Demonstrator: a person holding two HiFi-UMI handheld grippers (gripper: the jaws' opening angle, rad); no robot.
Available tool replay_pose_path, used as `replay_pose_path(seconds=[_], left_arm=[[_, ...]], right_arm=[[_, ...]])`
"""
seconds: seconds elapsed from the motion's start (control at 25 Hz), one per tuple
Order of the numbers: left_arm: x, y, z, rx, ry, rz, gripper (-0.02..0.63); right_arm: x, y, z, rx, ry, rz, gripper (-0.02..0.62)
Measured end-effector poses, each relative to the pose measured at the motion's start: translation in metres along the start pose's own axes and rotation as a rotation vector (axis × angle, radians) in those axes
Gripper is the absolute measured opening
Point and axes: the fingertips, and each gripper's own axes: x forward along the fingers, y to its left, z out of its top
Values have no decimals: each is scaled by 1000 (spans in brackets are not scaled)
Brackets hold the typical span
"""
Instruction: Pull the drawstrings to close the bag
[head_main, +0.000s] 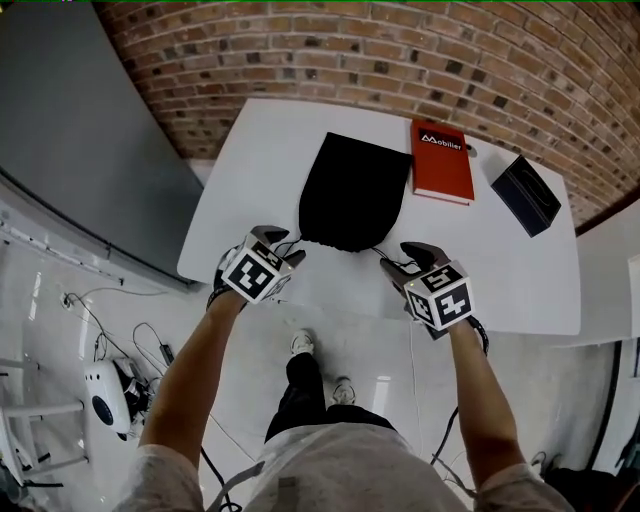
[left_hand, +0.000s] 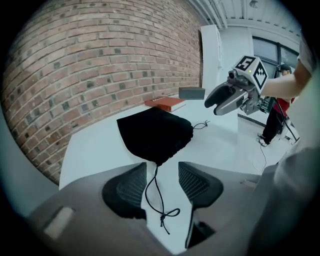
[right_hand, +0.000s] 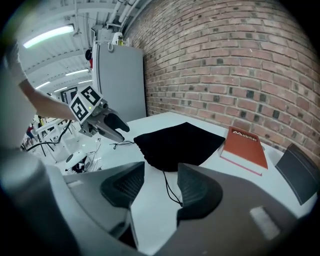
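A black drawstring bag (head_main: 350, 190) lies flat on the white table (head_main: 510, 280), its gathered mouth toward me. My left gripper (head_main: 283, 246) hovers at the mouth's left side. In the left gripper view its jaws (left_hand: 162, 186) stand open, and the left drawstring (left_hand: 156, 197) with its knotted end lies on the table between them, untouched. My right gripper (head_main: 402, 262) is at the mouth's right side. Its jaws (right_hand: 161, 187) are open too, with the right drawstring (right_hand: 170, 186) running between them, close to the right pad.
A red book (head_main: 441, 160) lies to the right of the bag, with a dark flat case (head_main: 526, 195) farther right. A brick wall stands behind the table and a grey panel (head_main: 80, 150) to its left. Cables and a white device (head_main: 105, 395) lie on the floor.
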Motion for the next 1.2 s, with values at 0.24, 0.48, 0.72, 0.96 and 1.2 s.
replay_pose_path(seconds=[0.24,0.48,0.72,0.96,1.2], left_arm=[[26,7,-11,20,52,-77,202],[40,10,-15,26,81,-136,186],[51,12,-19,85,115,-157,167],[53,4,-21,94,140,-245,120],[55,4,-21,71,170,-288,101]], right_arm=[[25,-5,-17,13,64,12,207],[48,-7,-26,7,109,26,190],[67,-5,-35,-3,154,58,183],[78,-4,-38,0,168,73,150],[81,-2,-45,5,192,83,126]])
